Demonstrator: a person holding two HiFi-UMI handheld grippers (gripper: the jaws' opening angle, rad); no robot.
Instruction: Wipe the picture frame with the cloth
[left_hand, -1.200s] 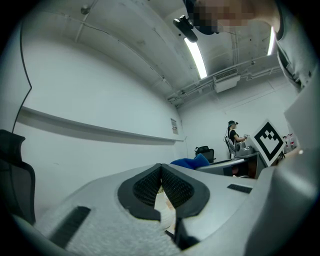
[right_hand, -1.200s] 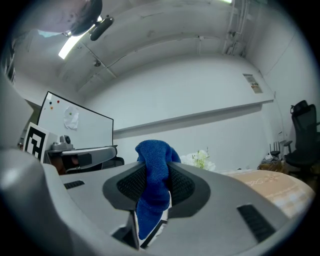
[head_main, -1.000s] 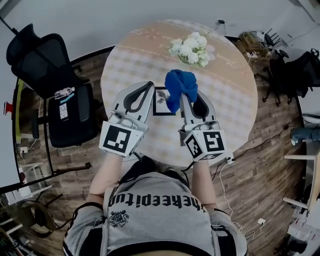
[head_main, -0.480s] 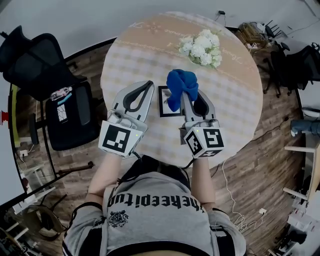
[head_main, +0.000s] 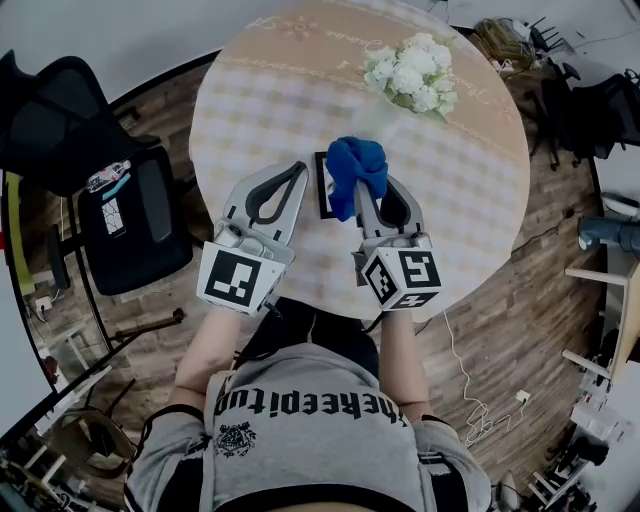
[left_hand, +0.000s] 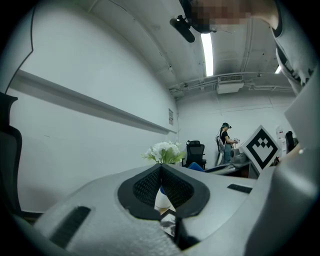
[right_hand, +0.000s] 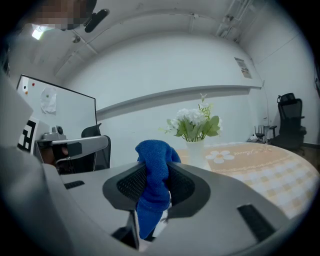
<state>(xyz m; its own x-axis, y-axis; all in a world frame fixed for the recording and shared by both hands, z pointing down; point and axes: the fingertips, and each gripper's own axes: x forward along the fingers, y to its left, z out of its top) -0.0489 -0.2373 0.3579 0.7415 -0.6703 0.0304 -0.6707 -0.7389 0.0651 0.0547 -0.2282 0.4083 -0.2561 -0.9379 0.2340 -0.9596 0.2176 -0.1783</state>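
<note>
The left hand-held gripper (head_main: 298, 172) hovers over the round bench (head_main: 260, 110) with its jaws clenched tip to tip. The picture frame (head_main: 322, 195) lies flat on the bench just beside those tips, between the two grippers. The right hand-held gripper (head_main: 358, 190) is grasping the blue cloth (head_main: 357, 165), whose bunched top covers the frame's right side, and a vase of white flowers (head_main: 412, 72) stands farther right and back.

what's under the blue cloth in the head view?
The picture frame on the table: only its left edge shows. The rest is covered by the blue cloth, clamped in the right gripper.
</note>
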